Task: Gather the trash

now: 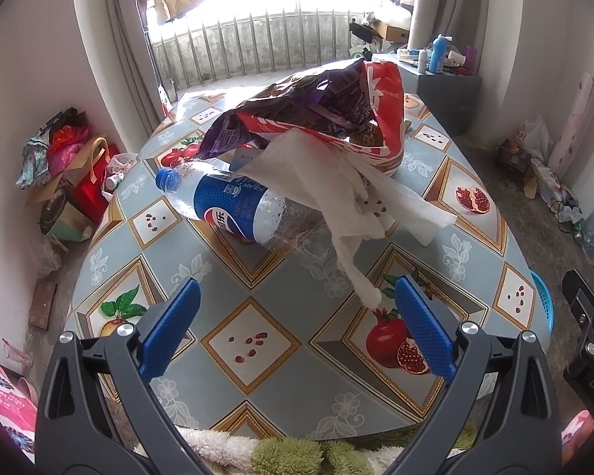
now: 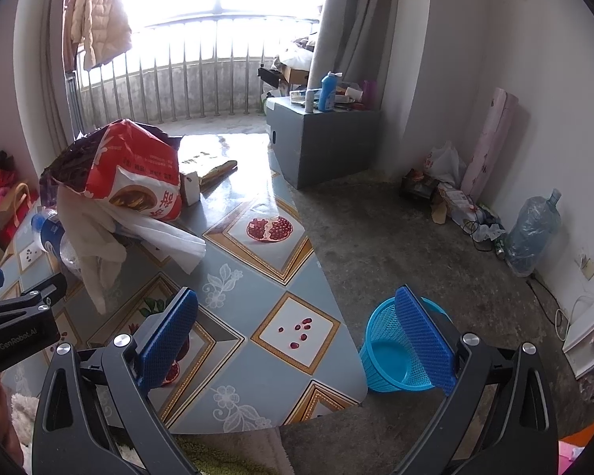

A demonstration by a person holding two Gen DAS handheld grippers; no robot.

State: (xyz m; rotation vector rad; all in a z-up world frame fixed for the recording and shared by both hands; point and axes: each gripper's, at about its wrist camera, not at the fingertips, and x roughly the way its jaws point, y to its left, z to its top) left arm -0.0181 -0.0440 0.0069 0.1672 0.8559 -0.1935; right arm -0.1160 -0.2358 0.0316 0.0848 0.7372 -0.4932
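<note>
both grippers, left (image 1: 297, 324) and right (image 2: 297, 336), wide open, holding nothing. tissue (image 1: 336, 190), bottle (image 1: 233, 206), bag (image 1: 336, 103) piled mid-table; bin (image 2: 396, 352) beside right edge. risk: dragging tissue, rolling bottle off.

Lived-in home room, cluttered. Worktop (image 1: 257, 277) has a fruit-print oilcloth. Balcony railing (image 2: 186, 79) behind curtains (image 2: 348, 19), puffer jacket (image 2: 99, 19) hung by the window. Bare concrete floor (image 2: 376, 237) with bags (image 1: 79, 166) along the walls, water jug (image 2: 534, 233), grey cabinet (image 2: 320, 138) holding bottles, blue basket (image 2: 392, 352) beside the worktop.
</note>
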